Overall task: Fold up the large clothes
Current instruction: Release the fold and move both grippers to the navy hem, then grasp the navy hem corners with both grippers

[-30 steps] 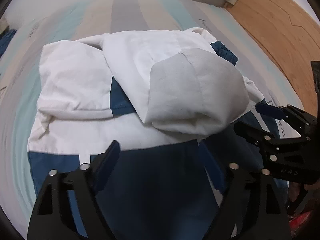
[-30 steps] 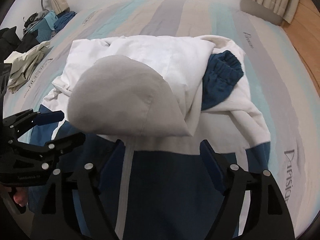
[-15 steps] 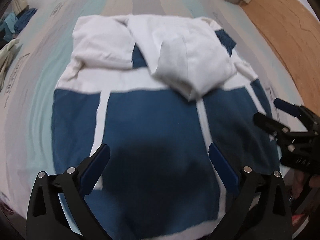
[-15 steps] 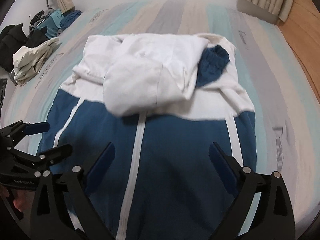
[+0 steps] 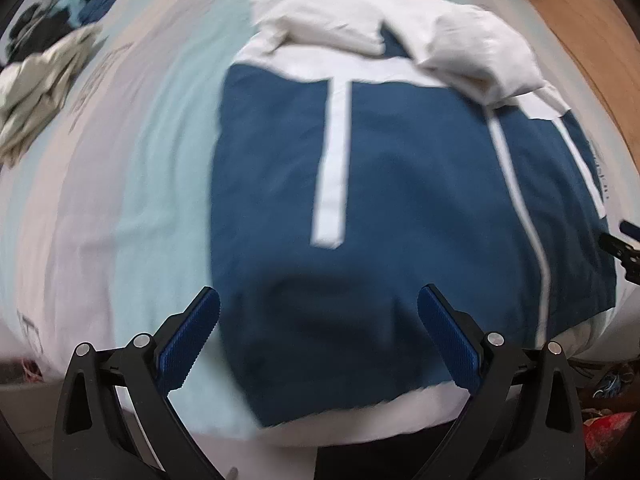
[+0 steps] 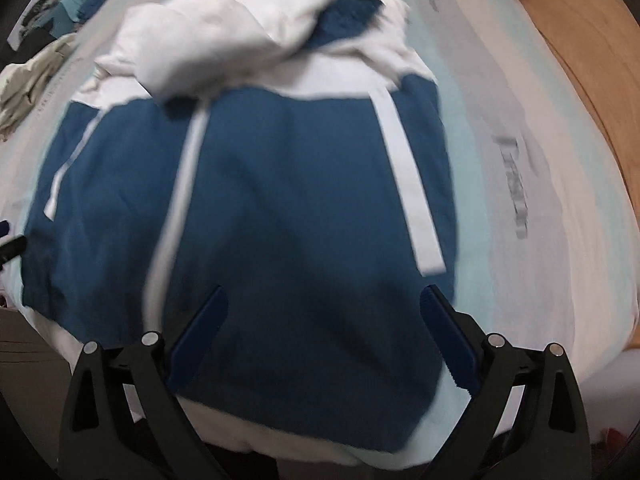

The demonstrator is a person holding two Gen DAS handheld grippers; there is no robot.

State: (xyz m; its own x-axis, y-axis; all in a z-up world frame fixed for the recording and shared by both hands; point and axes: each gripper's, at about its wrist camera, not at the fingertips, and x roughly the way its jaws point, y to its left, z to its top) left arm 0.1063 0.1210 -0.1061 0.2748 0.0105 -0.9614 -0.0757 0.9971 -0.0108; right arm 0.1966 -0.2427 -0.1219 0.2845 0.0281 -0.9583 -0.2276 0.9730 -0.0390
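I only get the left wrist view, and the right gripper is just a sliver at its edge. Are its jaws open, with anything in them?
Observer: The right gripper is open with nothing between its pads; the blue jacket lies below it.
Operator: Any sleeve sticking out up top?
Observer: A blue cuff shows among the folded white sleeves.
Operator: Does the jacket's right edge hang off the bed?
Observer: No, the striped sheet shows beyond it.
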